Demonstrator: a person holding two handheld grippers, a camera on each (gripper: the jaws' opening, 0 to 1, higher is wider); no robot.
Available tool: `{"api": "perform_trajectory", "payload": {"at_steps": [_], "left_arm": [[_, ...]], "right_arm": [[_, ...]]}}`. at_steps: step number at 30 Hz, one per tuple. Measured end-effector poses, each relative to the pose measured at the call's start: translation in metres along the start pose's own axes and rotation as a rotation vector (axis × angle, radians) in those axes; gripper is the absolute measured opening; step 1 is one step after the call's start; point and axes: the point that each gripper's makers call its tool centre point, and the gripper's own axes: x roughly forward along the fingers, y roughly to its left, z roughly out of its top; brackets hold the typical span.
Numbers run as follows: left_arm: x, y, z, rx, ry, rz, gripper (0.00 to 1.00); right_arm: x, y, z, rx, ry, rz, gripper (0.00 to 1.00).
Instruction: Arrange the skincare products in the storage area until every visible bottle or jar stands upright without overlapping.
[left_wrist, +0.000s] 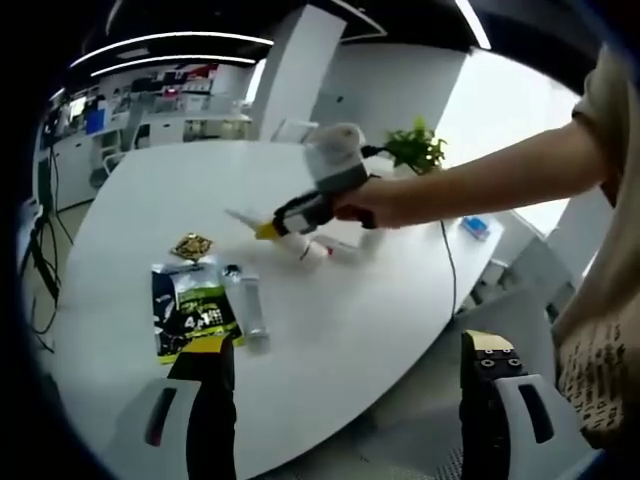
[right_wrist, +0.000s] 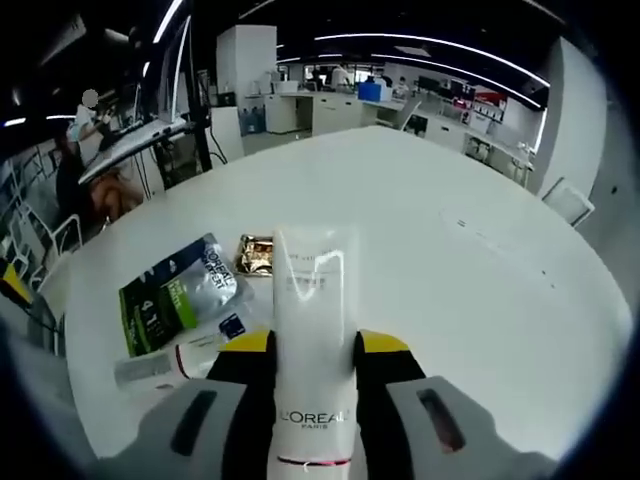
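Observation:
My right gripper (right_wrist: 315, 352) is shut on a white L'Oreal tube (right_wrist: 312, 300), which sticks forward between the yellow-tipped jaws above the white table (right_wrist: 460, 250). In the left gripper view a hand holds that right gripper (left_wrist: 272, 230) with the tube (left_wrist: 303, 246) over the table's middle. A green and black sachet (left_wrist: 190, 312) (right_wrist: 172, 292), a small gold packet (left_wrist: 192, 245) (right_wrist: 257, 254) and a pale tube (left_wrist: 246, 305) (right_wrist: 165, 366) all lie flat on the table. My left gripper (left_wrist: 350, 385) stands wide open near the table's front edge, holding nothing.
The round white table (left_wrist: 350, 320) has bare room to the right of the products. A potted plant (left_wrist: 415, 150) and a small blue item (left_wrist: 475, 228) sit at its far side. Desks and chairs stand in the office beyond.

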Motion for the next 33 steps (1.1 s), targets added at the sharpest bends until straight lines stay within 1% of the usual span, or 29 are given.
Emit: {"api": "perform_trajectory", "payload": {"at_steps": [3, 7, 14, 20, 23, 26, 33], "left_arm": [[-0.001, -0.004, 0.001, 0.009, -0.001, 0.001, 0.91], [-0.004, -0.006, 0.002, 0.014, -0.009, 0.008, 0.91], [-0.011, -0.012, 0.009, 0.037, -0.020, 0.023, 0.91], [-0.015, -0.021, 0.014, 0.063, -0.026, 0.025, 0.91], [-0.016, -0.028, 0.019, 0.061, -0.039, 0.011, 0.91], [-0.016, -0.031, 0.025, 0.077, -0.043, 0.010, 0.91], [-0.017, -0.036, 0.037, 0.099, -0.058, 0.017, 0.91]], "right_arm": [[-0.010, 0.003, 0.004, 0.006, -0.036, 0.006, 0.29], [-0.023, 0.006, 0.008, 0.007, -0.061, 0.008, 0.29], [-0.045, 0.008, 0.008, 0.024, -0.103, -0.001, 0.29], [-0.068, 0.013, 0.008, 0.019, -0.137, -0.009, 0.29], [-0.081, 0.016, 0.010, 0.029, -0.162, -0.011, 0.29], [-0.092, 0.019, 0.011, 0.035, -0.184, -0.013, 0.29], [-0.117, 0.025, 0.007, 0.057, -0.219, -0.018, 0.29]]}}
